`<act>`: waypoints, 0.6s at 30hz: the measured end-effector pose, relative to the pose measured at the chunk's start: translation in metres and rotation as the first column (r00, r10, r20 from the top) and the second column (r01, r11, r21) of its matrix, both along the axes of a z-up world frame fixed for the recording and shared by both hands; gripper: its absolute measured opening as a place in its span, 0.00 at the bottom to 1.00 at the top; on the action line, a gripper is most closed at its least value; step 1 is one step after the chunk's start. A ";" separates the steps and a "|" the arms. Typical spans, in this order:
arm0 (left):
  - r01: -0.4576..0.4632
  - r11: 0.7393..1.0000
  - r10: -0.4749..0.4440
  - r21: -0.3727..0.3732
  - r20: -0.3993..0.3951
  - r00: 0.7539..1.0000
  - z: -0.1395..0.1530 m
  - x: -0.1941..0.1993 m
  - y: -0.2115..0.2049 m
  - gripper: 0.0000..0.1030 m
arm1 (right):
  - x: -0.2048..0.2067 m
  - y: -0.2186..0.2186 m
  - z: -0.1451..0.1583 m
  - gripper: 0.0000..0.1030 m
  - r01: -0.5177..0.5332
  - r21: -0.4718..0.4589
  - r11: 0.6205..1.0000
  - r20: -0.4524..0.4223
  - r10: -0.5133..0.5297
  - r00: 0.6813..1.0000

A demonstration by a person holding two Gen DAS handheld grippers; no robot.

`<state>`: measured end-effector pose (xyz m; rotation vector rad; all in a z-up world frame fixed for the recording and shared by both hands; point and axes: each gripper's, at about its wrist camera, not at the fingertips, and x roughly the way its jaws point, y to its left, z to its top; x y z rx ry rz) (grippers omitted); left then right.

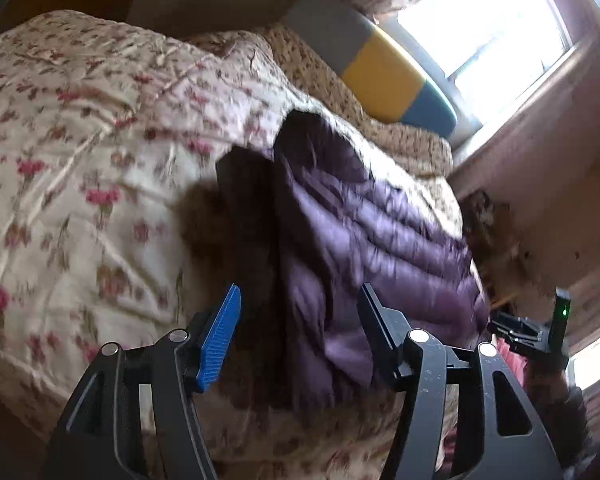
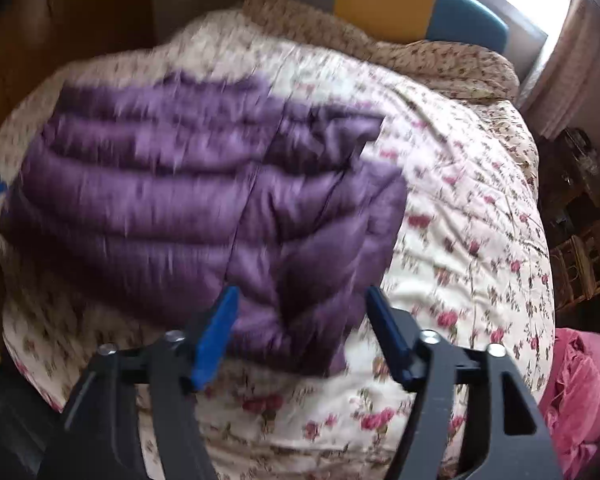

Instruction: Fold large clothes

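Purple quilted jacket [image 2: 204,184] lies on floral bedspread [image 2: 460,240] beyond open right gripper [image 2: 300,300].

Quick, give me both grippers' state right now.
Left gripper: open, holding nothing; the purple puffer jacket lies beyond its jaws.
Right gripper: open, holding nothing, above the jacket's near edge.

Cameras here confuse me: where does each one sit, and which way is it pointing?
Left wrist view: sits on the left gripper, looking down along its open fingers at the purple puffer jacket on the floral quilt; the right gripper shows at the right edge.
Right wrist view: sits on the right gripper, fingers open, looking down at the same jacket; a blue tip at the left edge is probably the left gripper.
Shared: jacket, quilt, the grey, yellow and blue headboard and the window.
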<state>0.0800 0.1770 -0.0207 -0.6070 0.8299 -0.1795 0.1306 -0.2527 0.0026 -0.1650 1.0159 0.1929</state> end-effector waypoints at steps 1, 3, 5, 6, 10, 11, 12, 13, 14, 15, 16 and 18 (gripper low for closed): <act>-0.013 1.000 0.013 -0.002 0.010 1.000 0.004 0.010 0.002 0.58 | 0.010 -0.003 0.004 0.71 0.016 0.025 1.000 0.009 -0.016 1.000; -0.024 1.000 0.024 -0.010 0.014 1.000 0.008 0.028 0.002 0.58 | 0.037 -0.011 0.007 0.72 0.060 0.078 0.995 0.025 -0.062 0.998; -0.028 0.999 0.029 -0.032 0.009 1.000 0.010 0.047 -0.001 0.58 | 0.069 -0.021 0.005 0.71 0.105 0.131 0.986 0.012 -0.108 0.994; -0.042 0.999 0.042 -0.033 0.005 0.999 0.010 0.058 -0.001 0.58 | 0.078 -0.024 0.002 0.71 0.122 0.148 0.981 0.003 -0.124 0.992; -0.051 0.997 0.048 -0.062 -0.040 0.998 0.008 0.092 -0.005 0.53 | 0.124 -0.034 -0.020 0.71 0.189 0.206 0.960 -0.075 -0.177 0.981; -0.057 0.996 0.053 -0.065 -0.063 0.997 0.004 0.102 -0.006 0.47 | 0.134 -0.034 -0.027 0.69 0.196 0.231 0.953 -0.105 -0.176 0.979; -0.058 0.997 0.053 -0.056 -0.077 0.996 0.003 0.106 -0.007 0.33 | 0.138 -0.034 -0.029 0.57 0.201 0.237 0.951 -0.114 -0.178 0.977; -0.052 0.998 0.047 -0.044 -0.092 0.995 0.001 0.111 -0.009 0.19 | 0.143 -0.033 -0.032 0.49 0.200 0.235 0.951 -0.125 -0.174 0.977; -0.048 0.999 0.046 -0.021 -0.102 0.994 -0.001 0.115 -0.011 0.12 | 0.146 -0.029 -0.034 0.32 0.189 0.228 0.955 -0.126 -0.163 0.979; -0.052 0.999 0.052 -0.001 -0.103 0.993 -0.001 0.116 -0.012 0.03 | 0.145 -0.027 -0.032 0.15 0.176 0.222 0.959 -0.113 -0.154 0.982; -0.058 0.998 0.060 0.024 -0.093 0.994 0.001 0.116 -0.013 0.02 | 0.142 -0.025 -0.028 0.10 0.162 0.209 0.964 -0.082 -0.148 0.986; -0.073 0.995 0.078 0.068 -0.070 0.995 0.006 0.114 -0.014 0.01 | 0.137 -0.023 -0.018 0.05 0.147 0.196 0.970 -0.022 -0.146 0.989</act>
